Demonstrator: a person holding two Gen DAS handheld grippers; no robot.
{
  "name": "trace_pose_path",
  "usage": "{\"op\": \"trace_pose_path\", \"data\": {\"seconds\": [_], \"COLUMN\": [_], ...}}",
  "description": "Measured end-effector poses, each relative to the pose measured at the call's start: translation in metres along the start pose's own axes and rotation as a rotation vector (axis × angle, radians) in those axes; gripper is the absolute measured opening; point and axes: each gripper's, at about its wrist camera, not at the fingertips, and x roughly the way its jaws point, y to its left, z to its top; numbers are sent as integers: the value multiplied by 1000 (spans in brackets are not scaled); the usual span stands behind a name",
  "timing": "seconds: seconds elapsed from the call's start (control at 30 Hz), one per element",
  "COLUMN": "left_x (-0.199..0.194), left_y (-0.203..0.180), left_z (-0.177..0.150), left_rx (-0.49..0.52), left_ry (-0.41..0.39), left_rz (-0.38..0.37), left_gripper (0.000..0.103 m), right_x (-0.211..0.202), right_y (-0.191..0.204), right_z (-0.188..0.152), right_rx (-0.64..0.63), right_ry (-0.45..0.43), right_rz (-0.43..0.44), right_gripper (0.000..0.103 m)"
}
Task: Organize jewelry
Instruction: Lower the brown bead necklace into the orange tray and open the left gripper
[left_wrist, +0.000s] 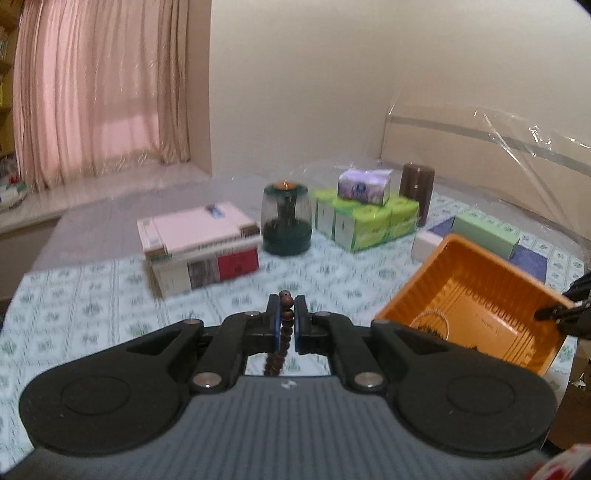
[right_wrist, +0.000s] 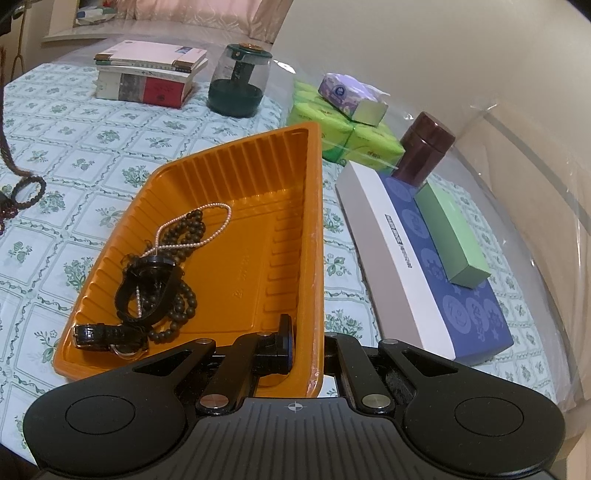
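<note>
Left hand-held gripper (left_wrist: 285, 325) clamped on bead strand (left_wrist: 282, 343) hanging down, orange tray (left_wrist: 465, 291) to its right, rim pinched by right hand-held gripper (right_wrist: 314, 354).

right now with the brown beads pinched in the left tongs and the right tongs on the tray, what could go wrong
1. The brown bead strand is pinched near its top by the left tongs, and the rest dangles; it may swing and snag the orange tray rim.
2. The right tongs clamp only the tray's edge, so it could tip.
3. The pearl strand, black beads and watch could then slide out.
</note>
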Motion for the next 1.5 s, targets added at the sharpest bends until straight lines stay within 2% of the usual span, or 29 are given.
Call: {"op": "trace_pose_path", "data": {"seconds": [0.3,1.0,1.2,1.5], "left_x": [-8,35,47,63], "left_y": [-21,-144,-173,-205], "left_z": [33,71,76,66], "left_rx": [37,103,107,115], "left_ry": [-35,-41,-16,43], "left_rz": [-86,-385,-467,-552], "left_gripper": [6,6,6,6], "right_x": [0,6,6,6], "right_y": [1,1,0,-1], "right_z": [2,2,2,2], "right_rx": [-10,-43,-35,-25], "right_ry": [-1,39,40,38], "right_rz": [-1,8,9,15], "right_gripper": [4,4,4,4]}}
